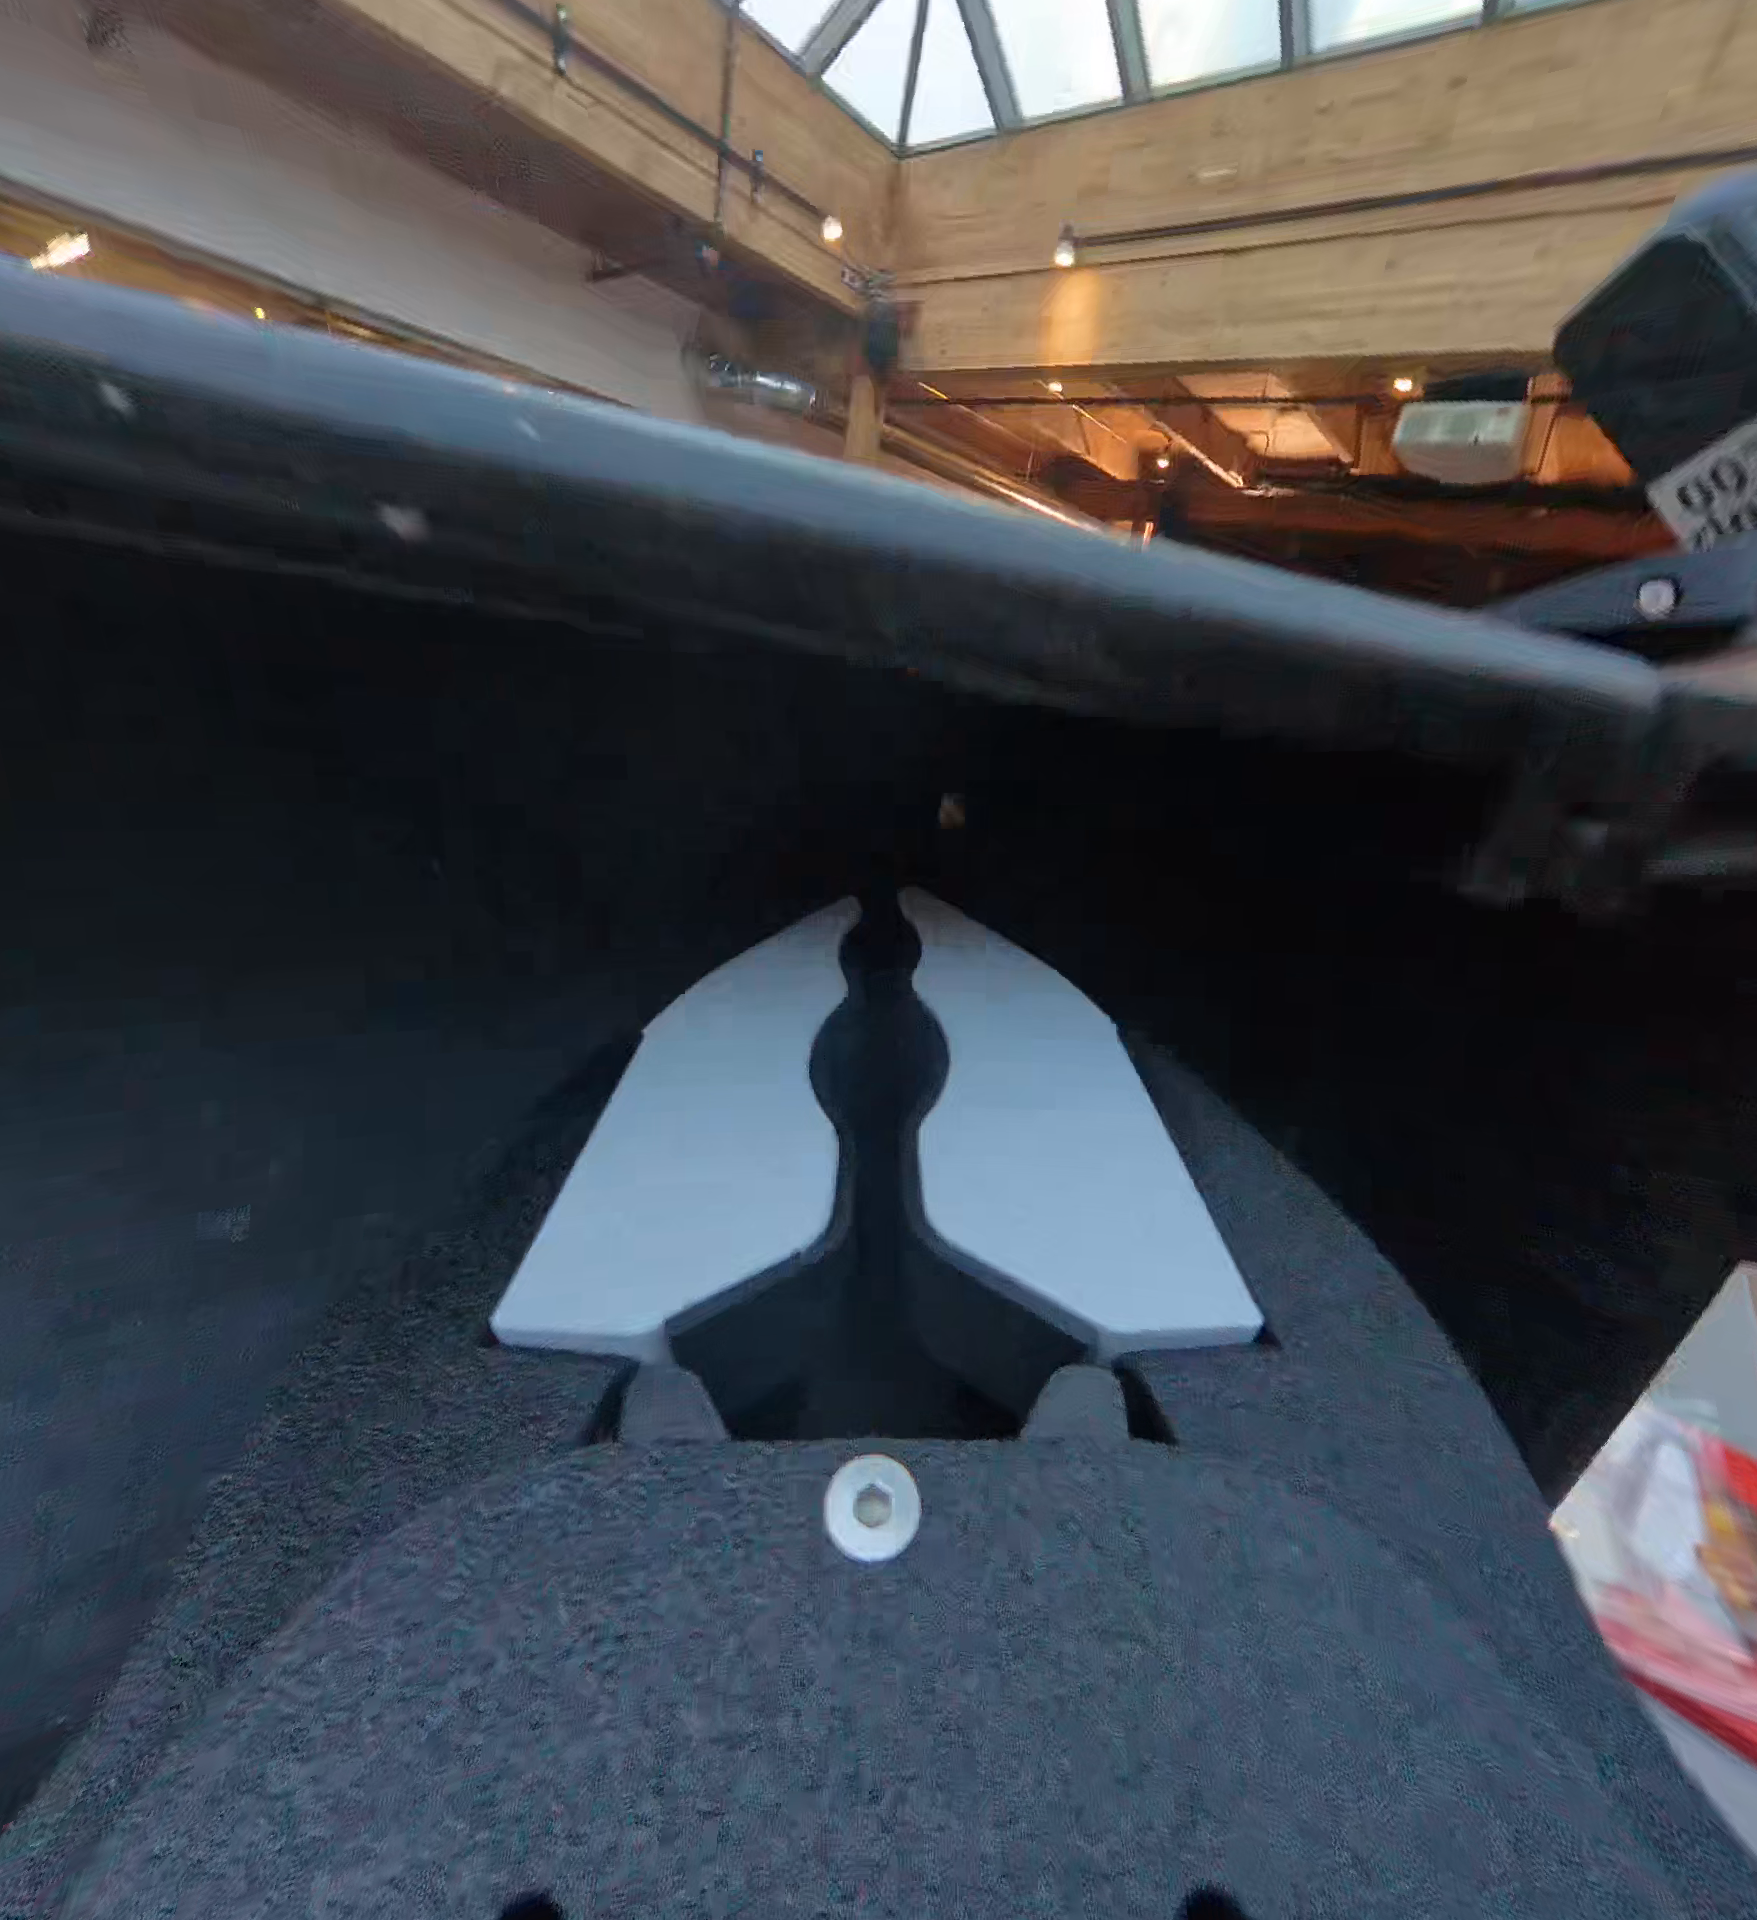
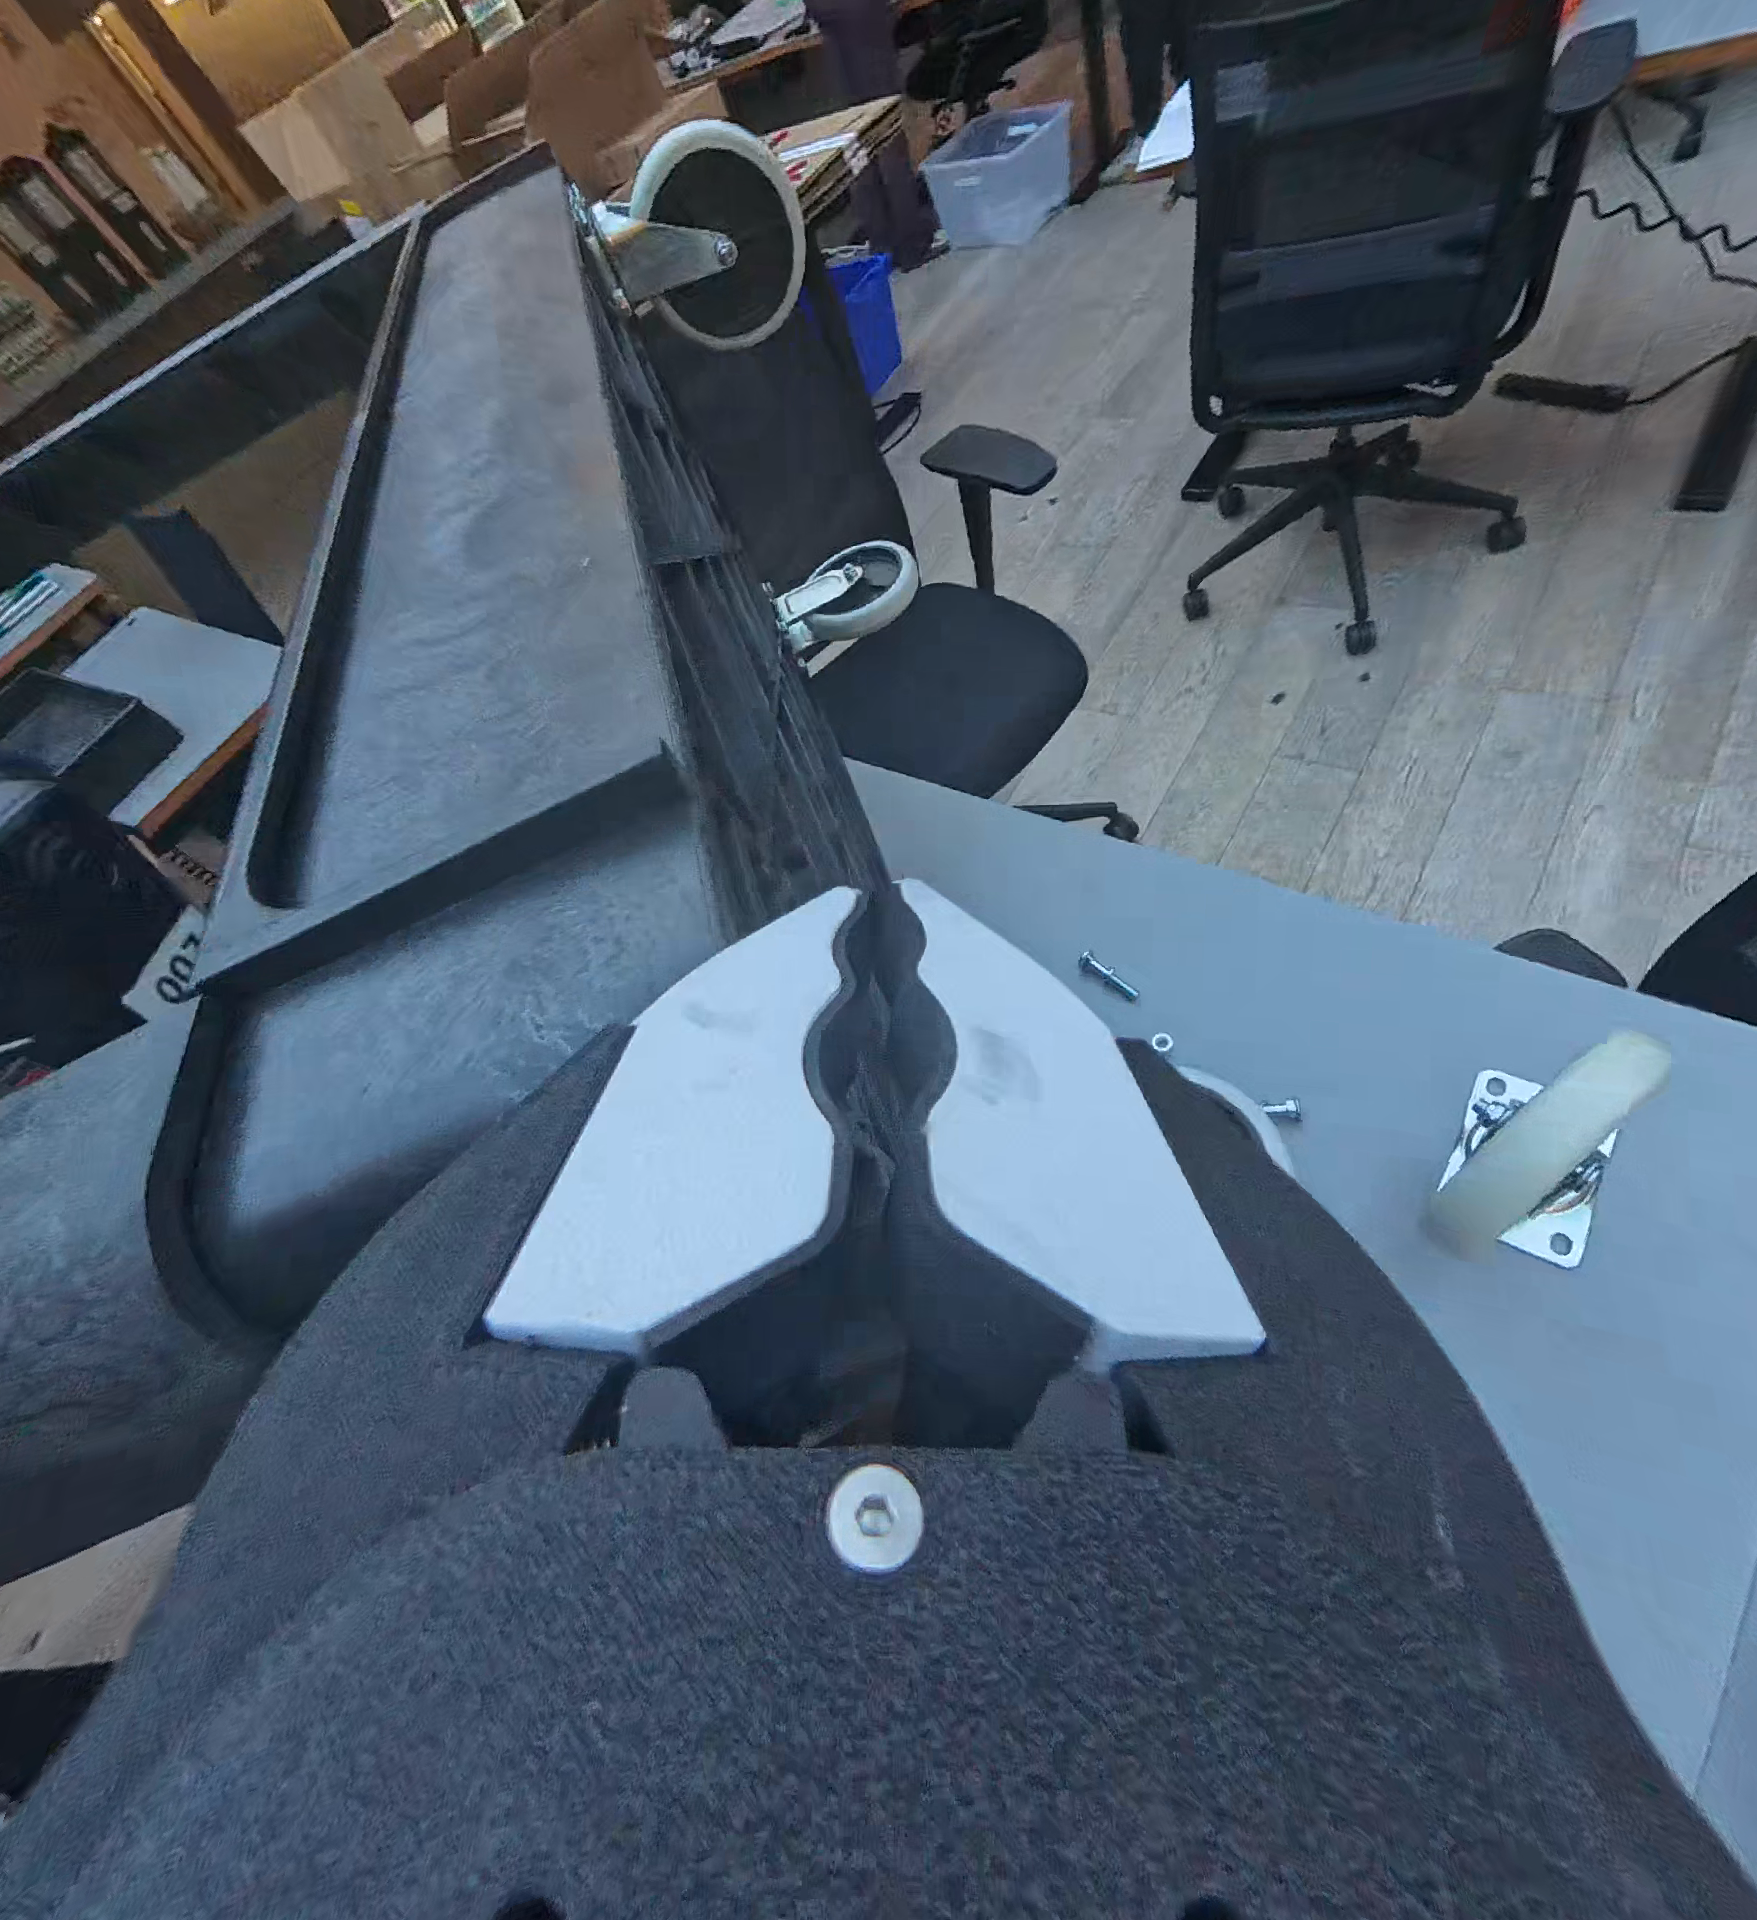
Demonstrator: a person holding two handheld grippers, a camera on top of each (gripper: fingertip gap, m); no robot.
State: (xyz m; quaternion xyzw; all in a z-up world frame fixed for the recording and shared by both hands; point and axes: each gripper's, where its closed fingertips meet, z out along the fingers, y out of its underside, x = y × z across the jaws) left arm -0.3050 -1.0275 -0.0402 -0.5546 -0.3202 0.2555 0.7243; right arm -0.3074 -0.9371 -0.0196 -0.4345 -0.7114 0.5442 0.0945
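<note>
A big black plastic tray stands on edge on the grey table, with two casters bolted to its underside. My right gripper is shut on the tray's thin ribbed side wall, which runs between the white fingers. In the left wrist view the tray fills the frame as a dark wall under a rounded rim. My left gripper is shut, tips right at that dark wall; nothing shows between them. The right gripper's body shows at the rim, upper right.
A loose caster, two bolts and a nut lie on the table right of my right gripper. Office chairs stand beyond the table. A red and white packet lies at the lower right of the left view. The gap from one gripper's tips to the other's is roughly 10 centimetres. Left tips and right tips are each some 35 centimetres from the loose caster.
</note>
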